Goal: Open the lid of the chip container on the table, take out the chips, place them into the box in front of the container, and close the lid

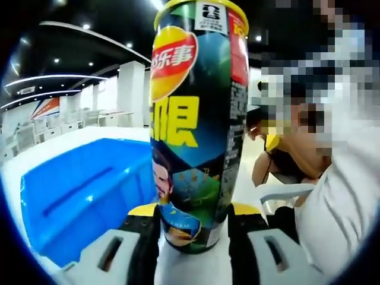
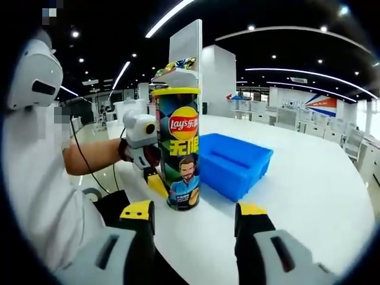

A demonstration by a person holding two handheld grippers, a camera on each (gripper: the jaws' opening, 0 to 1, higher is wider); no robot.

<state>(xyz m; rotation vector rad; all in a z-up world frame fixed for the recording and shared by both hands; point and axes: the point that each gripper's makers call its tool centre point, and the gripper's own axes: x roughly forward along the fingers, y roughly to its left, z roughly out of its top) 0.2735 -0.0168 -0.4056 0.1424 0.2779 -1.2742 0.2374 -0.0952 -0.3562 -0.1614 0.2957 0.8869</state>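
A tall Lay's chip container stands upright on the white table, its yellow-rimmed top closed by the lid. My left gripper is shut on the container near its base, one jaw pressed to each side. In the right gripper view it reaches in from the left, and one yellow fingertip shows beside the container. My right gripper is open with nothing between its jaws, a short way in front of the container. The blue box sits right behind the container and is also seen in the left gripper view.
A person in a white sleeve stands close at the table's edge, holding the left gripper. The white table runs wide beyond the blue box. Desks and pillars fill the hall far behind.
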